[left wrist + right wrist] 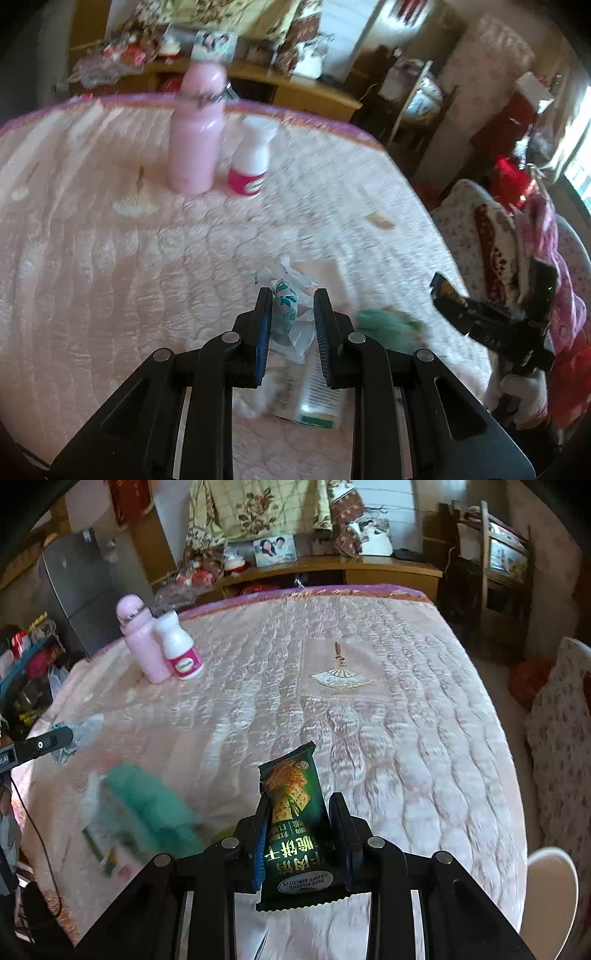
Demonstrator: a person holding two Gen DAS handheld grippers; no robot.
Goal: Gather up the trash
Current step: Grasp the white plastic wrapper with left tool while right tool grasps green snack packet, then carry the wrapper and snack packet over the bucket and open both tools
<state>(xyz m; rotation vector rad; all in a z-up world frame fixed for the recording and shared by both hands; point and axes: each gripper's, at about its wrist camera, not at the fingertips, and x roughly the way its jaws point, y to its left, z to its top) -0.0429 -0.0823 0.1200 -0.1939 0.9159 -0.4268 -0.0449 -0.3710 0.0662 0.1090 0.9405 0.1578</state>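
**Both grippers grasp wrappers over the quilted counter**

Now the right hand-held gripper (298,805) grips a dark green biscuit packet (293,812) upright between its fingers, low centre of the right wrist view, above the pink quilted counter (406,720). The left hand-held gripper (293,299), low centre of its own view, has its fingers narrowed around a crumpled clear wrapper with green print (290,314); its blue-edged finger touches the wrapper, but whether the other finger presses it I cannot tell. A blurred green object (388,326) lies just right of it. A pink bottle (197,129) and a white bottle with a pink label (251,158) stand side by side in the upper left.
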